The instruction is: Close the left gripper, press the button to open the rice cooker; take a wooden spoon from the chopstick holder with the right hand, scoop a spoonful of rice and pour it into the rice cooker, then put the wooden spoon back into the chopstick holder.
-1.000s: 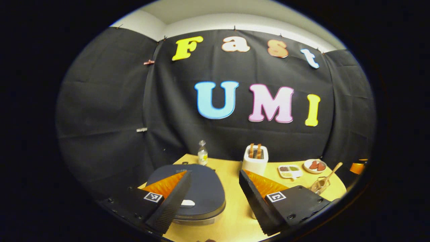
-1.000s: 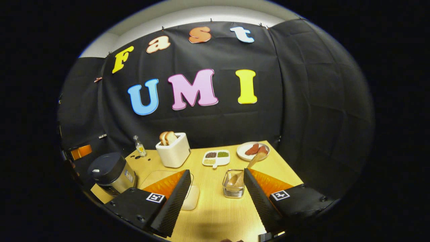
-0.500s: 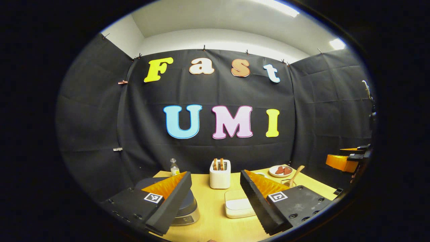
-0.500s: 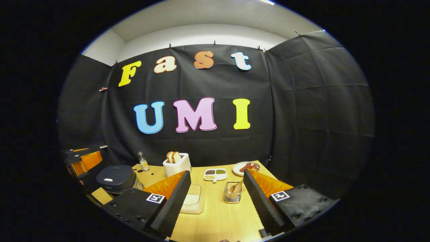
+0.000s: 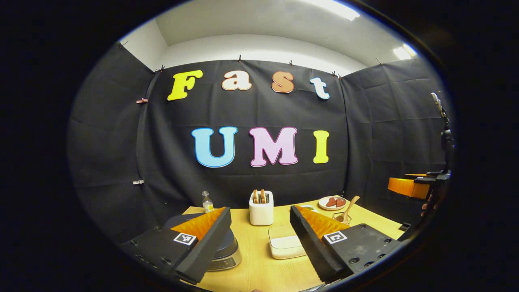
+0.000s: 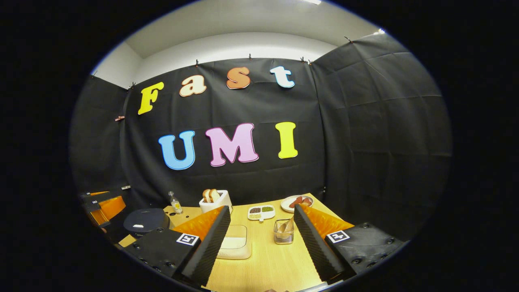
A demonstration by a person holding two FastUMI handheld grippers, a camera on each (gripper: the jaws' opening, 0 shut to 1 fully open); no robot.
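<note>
The task is looking barely begun, or else wholly finished — the pictures alone are not settling which; the rice cooker (image 6: pixel 146 221) is sitting at the left of the surface (image 6: pixel 267 263) with its dark lid down, and the wooden spoon (image 6: pixel 288 225) is standing in the chopstick holder (image 6: pixel 283 236), its handle leaning toward the back. The left tool (image 5: pixel 259 239) is hovering above the near edge of the surface with its fingers spread wide and gripping nothing, the rice cooker (image 5: pixel 221 249) lying just beyond its left finger; it is not pressed together as the button press calls for. The right tool (image 6: pixel 261 243) is likewise hanging open and empty, the chopstick holder showing between its fingers, nearer the right one and a little beyond them. A white lidded box (image 6: pixel 234 247) — I am judging it the rice container — is resting between the cooker and the holder. If this is the start, everything is remaining: closing the left tool, pressing the button, then fetching the spoon, scooping, pouring and returning it. As for writing, the small square black-and-white markers on the tools are carrying patterns rather than words; the cooker's front panel is too small to read, and no brand is legible anywhere on the surface.
</note>
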